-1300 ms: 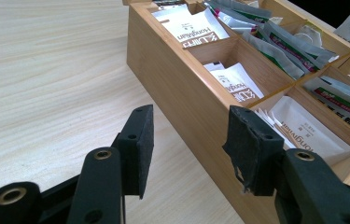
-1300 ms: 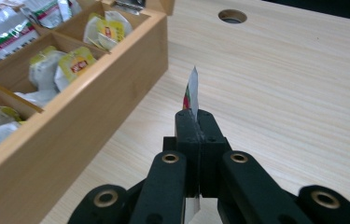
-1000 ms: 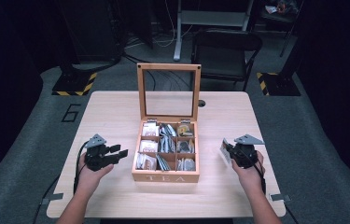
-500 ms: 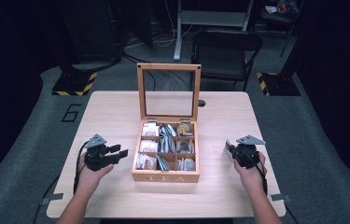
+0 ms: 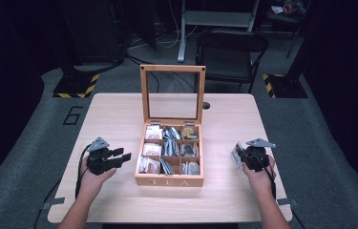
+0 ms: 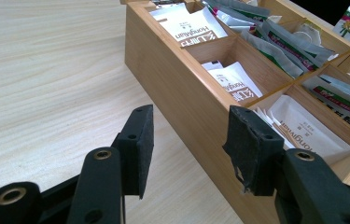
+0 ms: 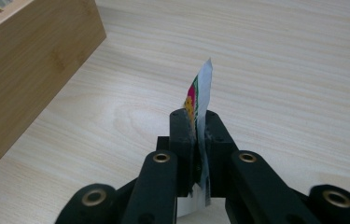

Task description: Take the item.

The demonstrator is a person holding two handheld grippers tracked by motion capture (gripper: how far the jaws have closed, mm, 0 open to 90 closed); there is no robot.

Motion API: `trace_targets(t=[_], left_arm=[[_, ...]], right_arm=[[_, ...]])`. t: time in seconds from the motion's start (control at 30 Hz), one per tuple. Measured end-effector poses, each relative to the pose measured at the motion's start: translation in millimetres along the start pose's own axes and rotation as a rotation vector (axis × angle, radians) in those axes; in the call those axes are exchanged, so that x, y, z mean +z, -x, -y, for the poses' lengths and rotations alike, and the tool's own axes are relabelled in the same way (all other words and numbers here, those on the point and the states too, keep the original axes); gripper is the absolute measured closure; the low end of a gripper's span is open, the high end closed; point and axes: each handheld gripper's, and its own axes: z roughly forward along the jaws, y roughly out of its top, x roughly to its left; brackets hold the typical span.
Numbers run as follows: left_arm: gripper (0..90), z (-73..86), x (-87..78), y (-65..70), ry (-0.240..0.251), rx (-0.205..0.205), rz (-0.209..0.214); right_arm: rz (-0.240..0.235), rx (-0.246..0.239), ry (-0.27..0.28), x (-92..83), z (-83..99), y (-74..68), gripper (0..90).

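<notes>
my right claw pinches a tea sachet upright, its jaws just easing apart, well to the right of the wooden tea box on the desk. my left claw hangs half open and empty, just beside the box's left wall.

a flat white tea sachet with a colourful print stands on edge, upright, pinched at its lower part, over the table right of the wooden tea box.
</notes>
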Motion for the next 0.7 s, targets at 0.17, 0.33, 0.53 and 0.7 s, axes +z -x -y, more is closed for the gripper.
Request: trace_targets(t=[0.17,0.33,0.53,0.7], left_arm=[[51.5,-0.1,-0.1,-0.1,-0.003,0.001,0.002],[51.4,0.0,0.0,-0.1,-0.004,0.001,0.002],[51.3,0.1,0.0,-0.4,-0.003,0.0,0.002],[51.3,0.2,0.1,-0.5,-0.003,-0.001,0.002]], right_arm=[[0.004,-0.002,-0.009,1.8,1.0,0.6,82.1],[0.011,-0.009,-0.016,2.7,1.5,-0.7,79.2],[0.009,-0.001,-0.031,5.3,3.1,0.7,76.1],[0.013,0.01,-0.026,4.5,2.7,1.9,72.6]])
